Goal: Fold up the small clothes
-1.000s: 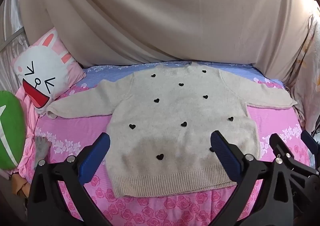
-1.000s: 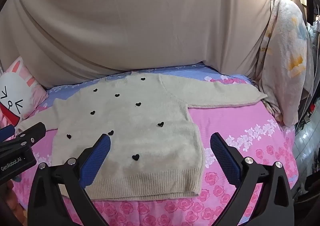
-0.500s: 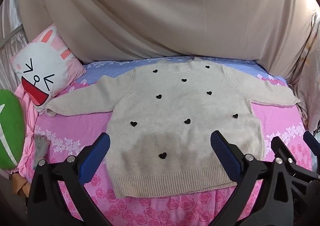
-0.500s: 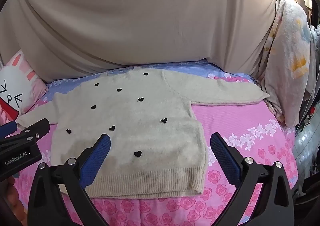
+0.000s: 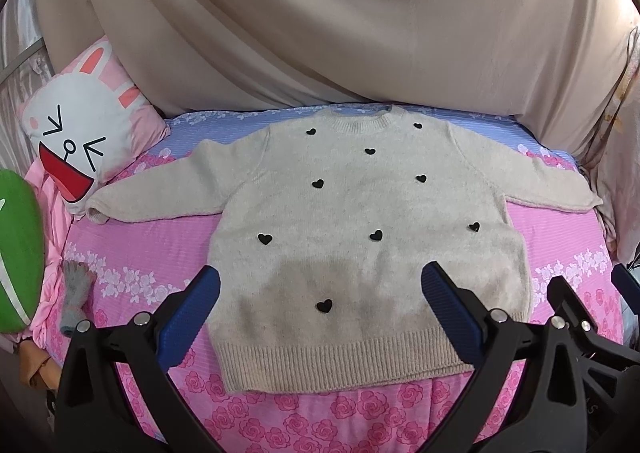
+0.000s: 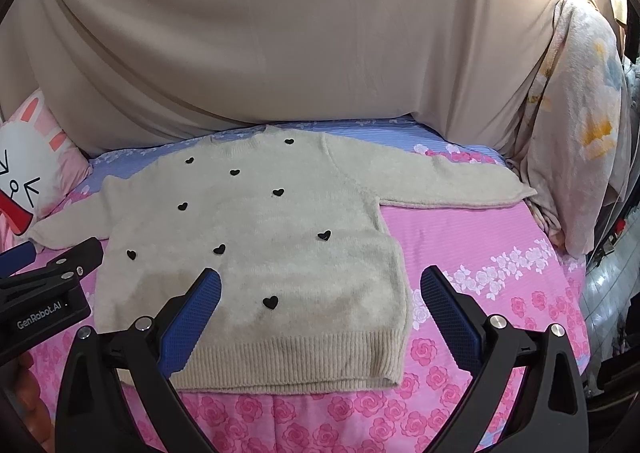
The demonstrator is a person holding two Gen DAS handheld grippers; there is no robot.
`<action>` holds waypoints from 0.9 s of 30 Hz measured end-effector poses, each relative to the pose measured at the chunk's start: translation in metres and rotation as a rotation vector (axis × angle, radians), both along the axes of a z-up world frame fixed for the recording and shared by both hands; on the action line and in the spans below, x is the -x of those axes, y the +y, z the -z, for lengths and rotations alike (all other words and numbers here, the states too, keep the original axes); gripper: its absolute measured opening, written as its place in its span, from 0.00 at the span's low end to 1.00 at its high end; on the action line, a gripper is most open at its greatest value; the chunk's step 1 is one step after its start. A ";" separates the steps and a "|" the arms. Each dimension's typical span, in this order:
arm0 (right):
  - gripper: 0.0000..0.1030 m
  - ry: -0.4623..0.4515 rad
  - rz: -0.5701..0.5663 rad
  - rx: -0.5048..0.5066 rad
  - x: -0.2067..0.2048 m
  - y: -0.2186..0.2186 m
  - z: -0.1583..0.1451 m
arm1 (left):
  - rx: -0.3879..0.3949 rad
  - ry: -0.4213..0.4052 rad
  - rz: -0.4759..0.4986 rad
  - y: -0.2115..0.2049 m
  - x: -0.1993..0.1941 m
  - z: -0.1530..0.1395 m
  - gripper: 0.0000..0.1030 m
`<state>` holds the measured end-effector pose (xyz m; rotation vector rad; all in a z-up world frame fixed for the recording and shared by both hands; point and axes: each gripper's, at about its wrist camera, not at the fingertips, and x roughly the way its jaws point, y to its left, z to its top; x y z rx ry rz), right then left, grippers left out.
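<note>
Both views have crept a bit closer since a second ago. Left gripper (image 5: 320, 293) and right gripper (image 6: 320, 293) hover over the hem, fingers spread wide, holding nothing. Beige sweater (image 5: 360, 229) lies flat, sleeves out, on the pink floral bedsheet (image 5: 560, 253). Grey glove (image 5: 76, 289) at 9 o'clock, bunny pillow (image 5: 84, 137) at 10, beige draped cloth (image 5: 340, 21) at 12, floral blanket (image 6: 580, 125) at 2.
</note>
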<state>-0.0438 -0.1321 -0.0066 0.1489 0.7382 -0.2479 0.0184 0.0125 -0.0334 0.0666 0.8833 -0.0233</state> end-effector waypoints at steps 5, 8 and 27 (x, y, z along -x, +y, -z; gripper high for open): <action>0.95 0.003 0.000 0.002 -0.001 0.001 0.001 | -0.003 0.001 0.004 0.000 0.000 0.000 0.96; 0.95 0.003 -0.001 0.003 0.000 0.001 0.001 | -0.002 0.000 0.003 0.000 0.000 -0.001 0.96; 0.95 0.007 -0.007 -0.003 -0.002 0.002 0.002 | -0.010 0.007 -0.002 -0.001 -0.003 0.000 0.96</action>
